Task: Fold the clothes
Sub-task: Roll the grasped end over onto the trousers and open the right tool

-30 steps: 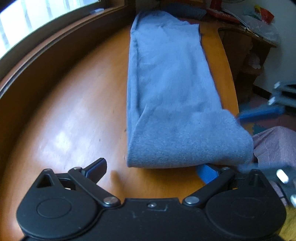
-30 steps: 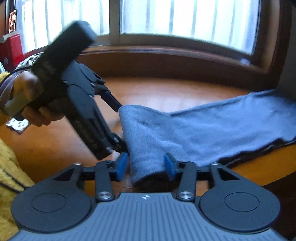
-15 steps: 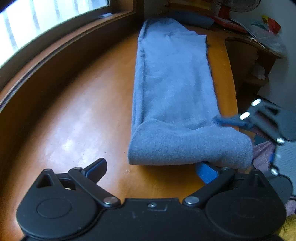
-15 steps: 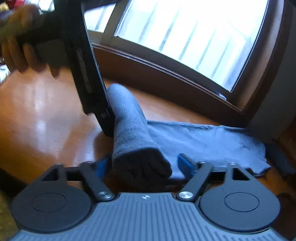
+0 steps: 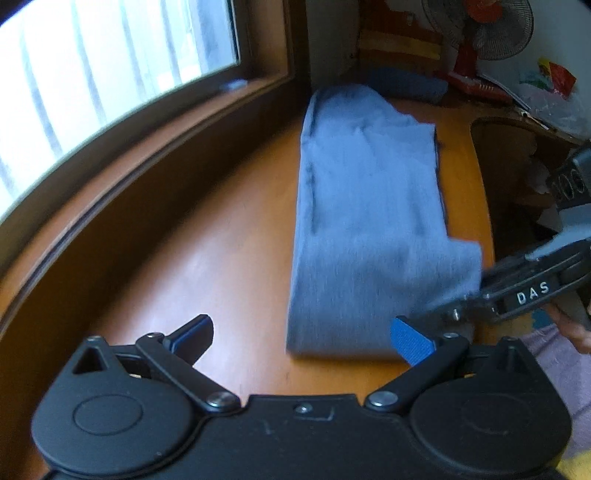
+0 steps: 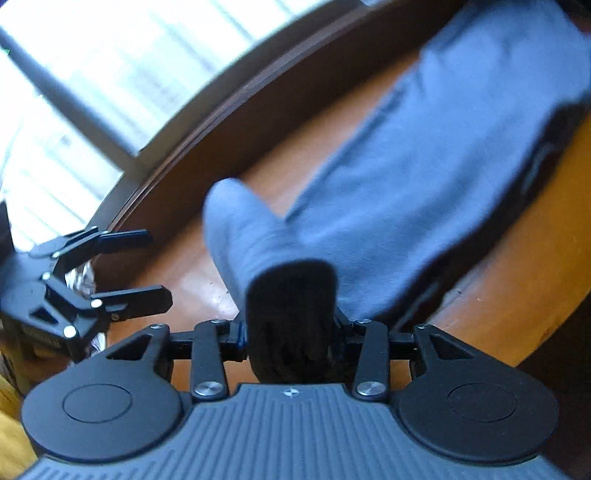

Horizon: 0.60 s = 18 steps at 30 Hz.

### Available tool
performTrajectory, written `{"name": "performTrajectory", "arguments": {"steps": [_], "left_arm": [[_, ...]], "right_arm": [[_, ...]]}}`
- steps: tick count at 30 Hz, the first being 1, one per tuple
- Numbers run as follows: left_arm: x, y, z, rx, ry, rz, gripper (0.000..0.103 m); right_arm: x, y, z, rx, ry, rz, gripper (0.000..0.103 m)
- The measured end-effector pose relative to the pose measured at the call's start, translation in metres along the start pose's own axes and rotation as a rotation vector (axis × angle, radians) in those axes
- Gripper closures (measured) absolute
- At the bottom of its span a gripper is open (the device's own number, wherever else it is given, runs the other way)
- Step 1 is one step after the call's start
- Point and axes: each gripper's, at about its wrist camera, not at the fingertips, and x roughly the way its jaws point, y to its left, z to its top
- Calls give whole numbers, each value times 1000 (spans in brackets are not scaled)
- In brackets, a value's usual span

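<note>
Our right gripper (image 6: pixel 291 332) has just closed onto the rolled near end of the long grey-blue knit garment (image 5: pixel 369 229) on the orange wooden table (image 5: pixel 221 240), lifting it; our left gripper (image 5: pixel 301 334) hangs spread, empty, so the fold-over begins.

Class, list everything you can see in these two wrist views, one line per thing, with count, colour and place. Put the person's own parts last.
Garment: one, blue-grey, lying lengthwise on the table, near end rolled up.
Table: one, orange-brown wood, beside the window.
Window: one, bright, dark wooden frame, along the table's far edge.
Fan: one, dark grille with red hub, far corner.
Dark blue cloth: one, beyond the garment's far end.
Papers and bags: several, mixed colours, cluttered on the far right.
Left claw: one, black with blue pads, open, over the table by the garment's near end.
Right claw: one, black, closed on the garment's rolled end, having just been closing.
</note>
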Motion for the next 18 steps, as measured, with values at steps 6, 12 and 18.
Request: {"name": "performTrajectory", "arguments": {"steps": [6,12,18], "left_arm": [[59,8,15,29,89,18,0],[75,12,20,-15,138,6,0],[53,6,26,5,83,-9,0]], "right_arm": [[3,-6,15,126,79,4,59],[-47,34,-9,-69,-125,-251,59],[-53,71,-35,-336,-239,-332,86]]}}
